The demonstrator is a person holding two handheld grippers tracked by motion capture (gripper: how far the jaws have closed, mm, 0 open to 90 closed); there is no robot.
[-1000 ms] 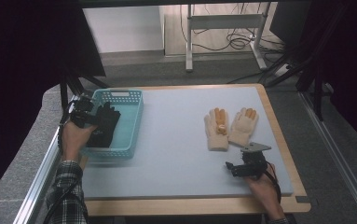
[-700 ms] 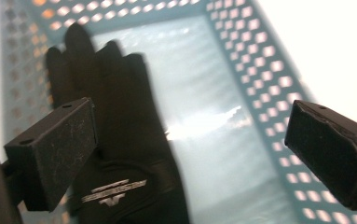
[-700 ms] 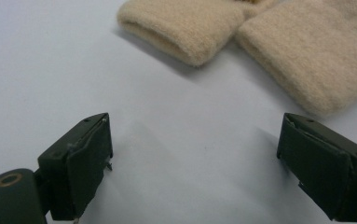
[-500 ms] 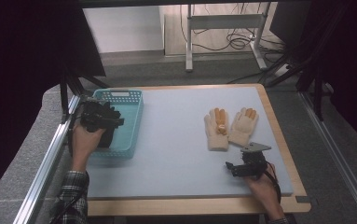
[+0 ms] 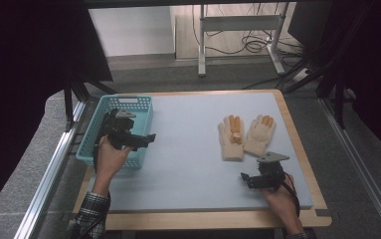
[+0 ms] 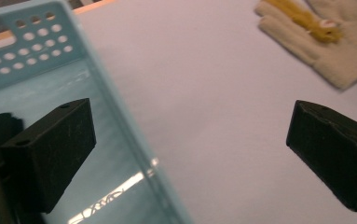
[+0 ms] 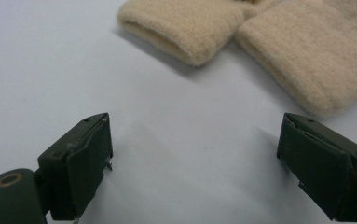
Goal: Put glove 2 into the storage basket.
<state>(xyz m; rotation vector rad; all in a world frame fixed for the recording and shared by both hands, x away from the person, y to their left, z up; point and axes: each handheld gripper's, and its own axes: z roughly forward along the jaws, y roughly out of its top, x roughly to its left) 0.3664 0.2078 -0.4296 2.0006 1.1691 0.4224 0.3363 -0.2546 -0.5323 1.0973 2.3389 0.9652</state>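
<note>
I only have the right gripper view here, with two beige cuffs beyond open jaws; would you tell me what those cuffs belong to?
Observer: They belong to a pair of beige gloves lying side by side on the grey mat, fingers pointing away from the person.
Operator: Thank you. Where is the other gripper?
Observer: The left gripper is over the right rim of a teal basket at the mat's left side, jaws wide apart and holding nothing.
Operator: And is anything on the gloves?
Observer: The left glove carries yellow-orange fingers and a small pale tag; what the tag says is too blurred to read.
</note>
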